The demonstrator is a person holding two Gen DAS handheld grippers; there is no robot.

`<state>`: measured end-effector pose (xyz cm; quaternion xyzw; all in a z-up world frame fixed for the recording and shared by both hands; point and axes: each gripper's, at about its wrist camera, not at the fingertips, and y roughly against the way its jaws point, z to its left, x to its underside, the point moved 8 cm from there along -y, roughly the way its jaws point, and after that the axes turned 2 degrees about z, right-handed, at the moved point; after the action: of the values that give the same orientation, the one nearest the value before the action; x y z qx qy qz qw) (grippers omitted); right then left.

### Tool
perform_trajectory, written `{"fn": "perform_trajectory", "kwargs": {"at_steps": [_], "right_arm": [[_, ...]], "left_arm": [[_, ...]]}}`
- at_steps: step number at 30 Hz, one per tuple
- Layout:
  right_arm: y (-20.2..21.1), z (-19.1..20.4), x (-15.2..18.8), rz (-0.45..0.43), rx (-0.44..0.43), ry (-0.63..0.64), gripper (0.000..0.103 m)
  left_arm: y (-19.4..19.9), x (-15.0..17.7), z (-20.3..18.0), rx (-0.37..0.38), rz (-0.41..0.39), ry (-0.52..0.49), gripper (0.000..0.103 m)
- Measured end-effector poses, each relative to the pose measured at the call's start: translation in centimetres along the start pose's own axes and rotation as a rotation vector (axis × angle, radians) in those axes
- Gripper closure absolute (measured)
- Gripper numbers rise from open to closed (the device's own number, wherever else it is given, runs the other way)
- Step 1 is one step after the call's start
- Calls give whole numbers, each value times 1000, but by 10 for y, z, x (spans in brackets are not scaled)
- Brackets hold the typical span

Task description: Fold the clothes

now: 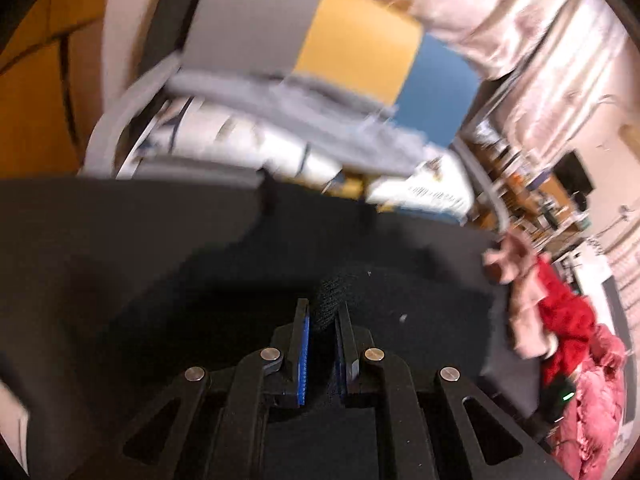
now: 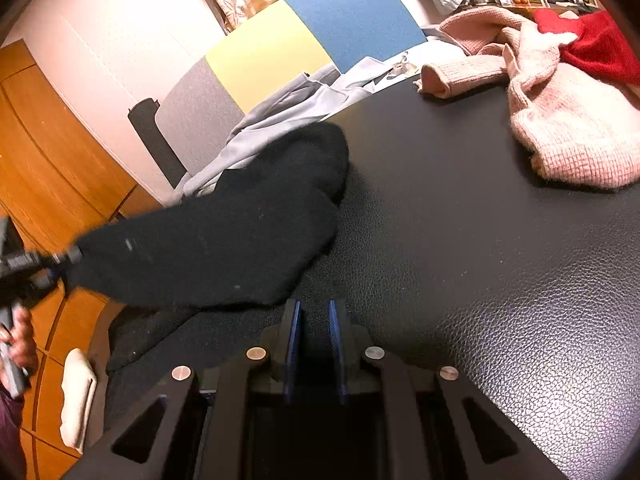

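Matt black knit garment (image 2: 224, 236) lies on a grained, slightly glossy leather-look table (image 2: 480, 260); fuzzy pink knit sweater (image 2: 560, 120) nearby.

The left gripper (image 1: 323, 320) has its blue-padded fingers (image 1: 304, 354) pinched together on a fold of the black garment (image 2: 224, 240), holding it lifted off the black table (image 2: 460, 240). The right gripper (image 2: 314, 320) sits low over the garment's near edge, fingers (image 2: 334, 332) narrowly parted; whether they grip cloth is unclear.

black sweater (image 2: 224, 240) | pink knit (image 2: 572, 128) | red garment (image 2: 600, 48) | grey-yellow-blue panel (image 2: 280, 52) | black table (image 2: 480, 240)
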<state>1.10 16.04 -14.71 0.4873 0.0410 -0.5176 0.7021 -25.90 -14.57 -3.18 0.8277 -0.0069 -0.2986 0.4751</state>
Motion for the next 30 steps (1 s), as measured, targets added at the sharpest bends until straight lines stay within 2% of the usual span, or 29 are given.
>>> {"fn": "perform_trajectory", "kwargs": {"at_steps": [4, 7, 9, 11, 13, 15, 17, 20, 22, 24, 26, 28, 30], "right_arm": [[0, 0, 0, 3, -2, -3, 89], [2, 2, -2, 10, 19, 8, 88], [6, 12, -1, 21, 50, 72, 78], [8, 34, 2, 31, 59, 193, 76], [1, 54, 7, 63, 41, 297, 79], [-17, 65, 14, 129, 80, 374, 86], [-23, 61, 3, 109, 118, 338, 92], [-27, 50, -21, 41, 174, 233, 91], [-19, 38, -37, -38, 187, 162, 91], [-11, 26, -42, -75, 197, 115, 91], [-9, 15, -37, -50, 195, 75, 89], [-6, 12, -28, -19, 150, 42, 89], [-4, 18, -22, 1, 106, 61, 89]], "left_arm": [[-33, 36, 31, -58, 73, 39, 92], [-48, 57, 48, -59, 82, 88, 92], [-48, 60, 57, -10, 60, 162, 92], [-45, 57, 62, 44, 38, 233, 92], [-37, 49, 57, 64, 16, 238, 92], [-30, 41, 53, 84, -8, 244, 92], [-23, 33, 48, 104, -31, 249, 92], [-12, 21, 42, 134, -65, 256, 92], [-10, 19, 46, 121, -63, 260, 92], [-14, 29, 50, 96, -29, 251, 92], [-21, 41, 54, 68, 10, 235, 92], [-32, 56, 58, 37, 55, 213, 91], [-41, 69, 61, 48, 81, 223, 91]]}}
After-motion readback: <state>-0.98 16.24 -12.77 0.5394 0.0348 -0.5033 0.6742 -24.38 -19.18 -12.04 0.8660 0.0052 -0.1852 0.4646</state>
